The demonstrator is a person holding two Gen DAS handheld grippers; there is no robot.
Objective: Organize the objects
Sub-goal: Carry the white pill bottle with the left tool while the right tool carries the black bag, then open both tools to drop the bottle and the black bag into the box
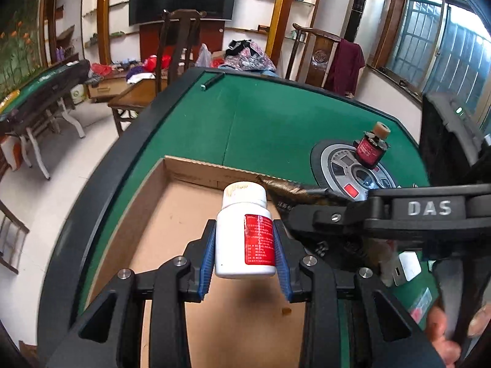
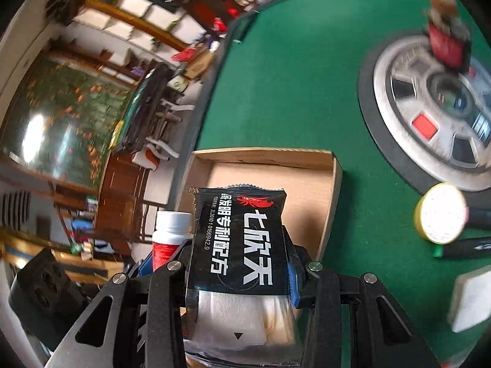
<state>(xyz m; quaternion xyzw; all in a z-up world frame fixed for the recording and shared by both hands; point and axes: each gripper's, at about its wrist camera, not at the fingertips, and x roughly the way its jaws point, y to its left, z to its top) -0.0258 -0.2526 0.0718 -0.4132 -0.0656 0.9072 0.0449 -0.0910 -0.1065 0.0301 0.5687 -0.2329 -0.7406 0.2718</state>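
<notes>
My left gripper (image 1: 245,254) is shut on a white pill bottle (image 1: 244,233) with a red label, held above the open cardboard box (image 1: 172,202) on the green table. My right gripper (image 2: 242,263) is shut on a black sachet (image 2: 239,239) with white lettering, held over the same box (image 2: 336,178). The bottle also shows in the right wrist view (image 2: 170,233), just left of the sachet. The right gripper's body (image 1: 429,211) crosses the left wrist view at the right. The box floor looks bare where visible.
A small red-labelled bottle (image 1: 371,147) stands on the round control panel (image 1: 346,168) in the table's middle. A yellow-rimmed round item (image 2: 442,217), dark pens (image 2: 466,247) and a white block (image 2: 472,300) lie right of the box. A pen (image 1: 211,81) lies at the far edge.
</notes>
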